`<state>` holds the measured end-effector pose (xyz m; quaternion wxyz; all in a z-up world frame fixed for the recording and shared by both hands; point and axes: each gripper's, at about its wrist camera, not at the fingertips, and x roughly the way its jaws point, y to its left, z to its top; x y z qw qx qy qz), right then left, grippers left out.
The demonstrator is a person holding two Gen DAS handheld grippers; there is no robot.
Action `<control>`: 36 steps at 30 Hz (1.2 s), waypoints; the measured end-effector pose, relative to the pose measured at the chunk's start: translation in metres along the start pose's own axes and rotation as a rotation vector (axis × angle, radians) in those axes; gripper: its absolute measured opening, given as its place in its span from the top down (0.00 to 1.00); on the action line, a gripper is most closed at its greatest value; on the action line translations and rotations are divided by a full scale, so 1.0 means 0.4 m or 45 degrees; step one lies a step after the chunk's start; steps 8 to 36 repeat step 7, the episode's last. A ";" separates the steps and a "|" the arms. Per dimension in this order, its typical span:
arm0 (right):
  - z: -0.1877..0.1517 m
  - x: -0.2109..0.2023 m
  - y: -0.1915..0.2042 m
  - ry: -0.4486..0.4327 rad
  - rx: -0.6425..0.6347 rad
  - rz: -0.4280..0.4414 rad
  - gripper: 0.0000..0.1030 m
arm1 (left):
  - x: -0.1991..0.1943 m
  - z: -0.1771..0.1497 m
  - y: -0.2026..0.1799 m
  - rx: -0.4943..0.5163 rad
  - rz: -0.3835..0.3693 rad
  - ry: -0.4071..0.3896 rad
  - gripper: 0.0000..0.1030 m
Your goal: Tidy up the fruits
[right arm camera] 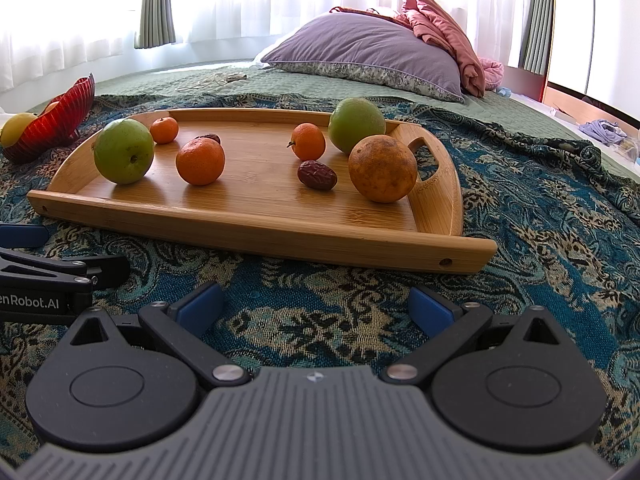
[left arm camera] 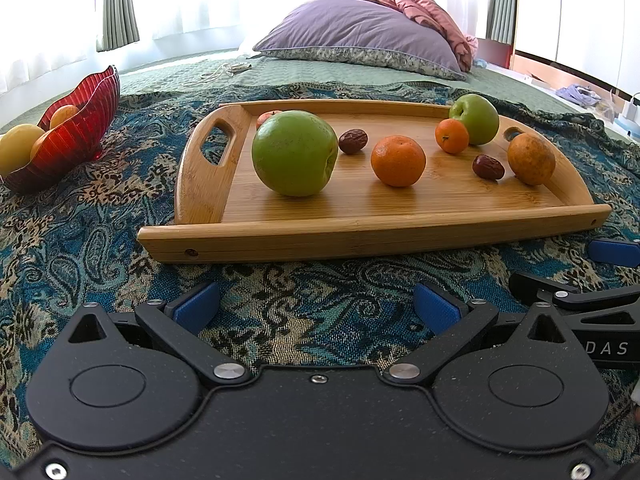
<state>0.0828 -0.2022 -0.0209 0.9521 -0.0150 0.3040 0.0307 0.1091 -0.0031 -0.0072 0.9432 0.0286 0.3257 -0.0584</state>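
**Left wrist view: fruit tray on bed**

Left gripper (left arm camera: pixel 316 306) low over the patterned blanket (left arm camera: pixel 100 236), blue pads wide apart, nothing between them. Part of the right gripper (left arm camera: pixel 580 280) enters at the right edge.

Wooden tray (left arm camera: pixel 360 236) lies on the blanket just beyond. On it: large green apple (left arm camera: pixel 294 152) near the left handle; date (left arm camera: pixel 353 141) beside it; orange (left arm camera: pixel 398 161) mid-tray; small orange (left arm camera: pixel 452 136) touching a second green apple (left arm camera: pixel 475 119) at the far right corner; another date (left arm camera: pixel 488 167) beside a dull brownish orange (left arm camera: pixel 531 159) at the right end.

Red bowl (left arm camera: pixel 86 128) holding yellow and orange fruit sits off the tray's left side. Purple pillow (left arm camera: pixel 360 36) behind.
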 end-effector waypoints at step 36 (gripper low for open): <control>0.000 0.000 0.000 0.000 0.000 0.000 0.00 | -0.001 0.000 0.002 0.000 0.000 -0.001 0.00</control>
